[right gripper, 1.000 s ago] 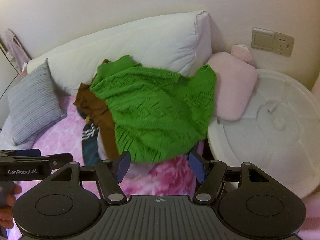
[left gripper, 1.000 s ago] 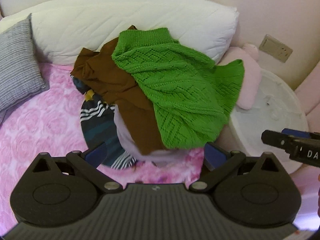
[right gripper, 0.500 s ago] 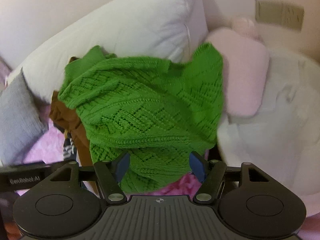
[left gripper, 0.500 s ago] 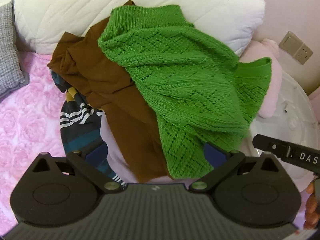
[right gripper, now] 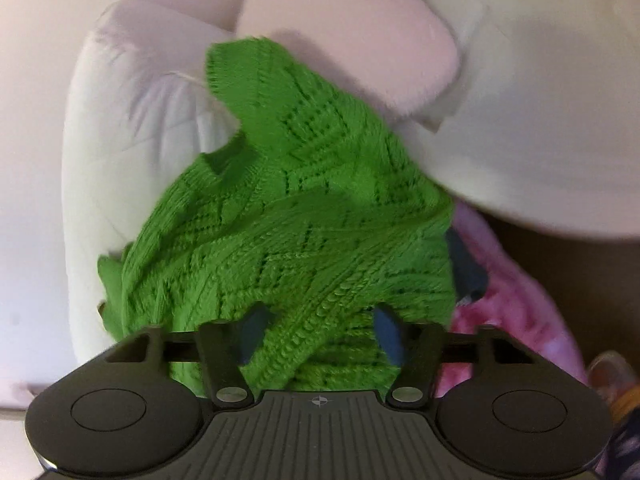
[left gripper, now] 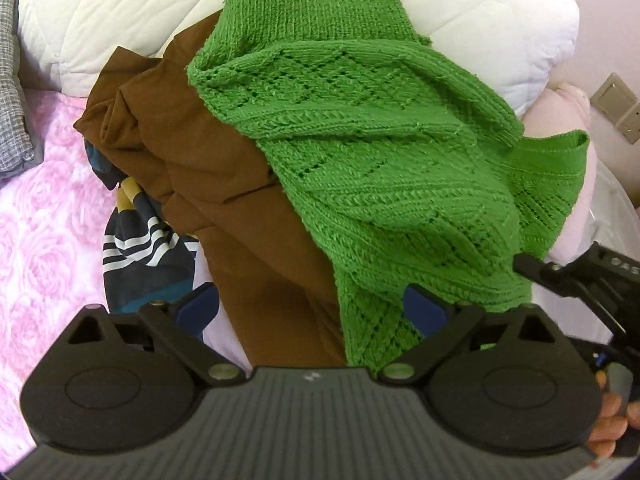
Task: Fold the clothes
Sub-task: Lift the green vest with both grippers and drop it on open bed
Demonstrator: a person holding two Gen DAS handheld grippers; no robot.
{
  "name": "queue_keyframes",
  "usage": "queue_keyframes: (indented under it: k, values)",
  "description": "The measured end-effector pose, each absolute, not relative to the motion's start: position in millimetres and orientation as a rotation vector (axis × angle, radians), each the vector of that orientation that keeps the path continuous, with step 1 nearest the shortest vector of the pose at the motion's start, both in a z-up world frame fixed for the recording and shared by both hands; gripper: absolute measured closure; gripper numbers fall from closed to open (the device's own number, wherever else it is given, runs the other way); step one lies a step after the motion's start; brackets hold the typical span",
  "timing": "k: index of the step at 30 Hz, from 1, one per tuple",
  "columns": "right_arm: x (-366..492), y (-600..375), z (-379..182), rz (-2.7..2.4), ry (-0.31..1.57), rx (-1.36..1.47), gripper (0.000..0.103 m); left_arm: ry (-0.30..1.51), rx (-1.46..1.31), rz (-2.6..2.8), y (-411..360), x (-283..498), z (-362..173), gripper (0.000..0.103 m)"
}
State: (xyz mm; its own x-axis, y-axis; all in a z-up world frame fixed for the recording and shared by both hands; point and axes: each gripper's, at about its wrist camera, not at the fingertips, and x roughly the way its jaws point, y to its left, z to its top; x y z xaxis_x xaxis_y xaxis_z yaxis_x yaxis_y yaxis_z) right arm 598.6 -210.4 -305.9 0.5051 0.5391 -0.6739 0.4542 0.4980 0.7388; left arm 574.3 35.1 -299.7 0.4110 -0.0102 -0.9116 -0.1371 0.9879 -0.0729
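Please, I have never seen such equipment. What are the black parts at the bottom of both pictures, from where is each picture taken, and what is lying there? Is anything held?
There is no robot: a person holds a two-finger gripper in each hand, and a wide-angle camera on each looks forward along its fingers. The black parts are the grippers themselves.

One picture is from the left gripper, the other from the right gripper.

On a pink bedspread lies a pile of clothes: a green knitted sweater on top, a brown garment and a striped garment beneath. A white pillow lies behind.

The left gripper is open over the pile. The right gripper's jaws are closing with the sweater between them; a firm grip is not yet visible.
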Motion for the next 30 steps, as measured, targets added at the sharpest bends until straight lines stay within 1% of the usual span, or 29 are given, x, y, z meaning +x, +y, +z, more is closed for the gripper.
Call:
queue_keyframes:
  k: [1, 2, 3, 5, 9, 13, 19, 22, 25, 30]
  values:
    - [602.5, -208.3, -304.0, 0.086, 1.093, 1.105, 0.089, 1.146, -0.143, 0.081, 35.0, 574.3, -299.3, 0.006]
    - [605.6, -205.8, -297.4, 0.091, 1.089, 1.069, 0.091, 1.144, -0.144, 0.08, 35.6, 573.7, -298.3, 0.006]
    - [607.6, -203.4, -288.7, 0.101, 1.075, 1.023, 0.096, 1.141, -0.146, 0.079, 36.3, 573.3, -296.3, 0.006]
    - [604.7, -199.5, -268.0, 0.102, 1.017, 0.92, 0.099, 1.133, -0.153, 0.079, 38.1, 571.4, -290.5, 0.006]
    - [589.1, -187.2, -218.0, 0.217, 0.913, 0.668, 0.1, 1.109, -0.168, 0.09, 43.4, 564.8, -274.0, 0.006]
    - [566.7, -158.5, -157.3, 0.39, 0.729, 0.379, 0.101, 1.074, -0.191, 0.114, 48.8, 551.9, -250.6, 0.006]
    - [540.0, -124.1, -87.7, 0.59, 0.503, 0.185, 0.102, 0.992, -0.235, 0.179, 60.9, 515.0, -205.1, 0.006]
    - [524.3, -109.1, -54.7, 0.704, 0.414, 0.131, 0.102, 0.948, -0.269, 0.23, 68.4, 487.6, -179.6, 0.006]
    - [506.5, -96.0, -29.7, 0.828, 0.372, 0.105, 0.102, 0.899, -0.298, 0.289, 75.7, 452.3, -154.3, 0.006]
    - [462.0, -70.1, 0.7, 1.069, 0.364, 0.09, 0.102, 0.809, -0.375, 0.447, 93.3, 372.6, -119.1, 0.006]
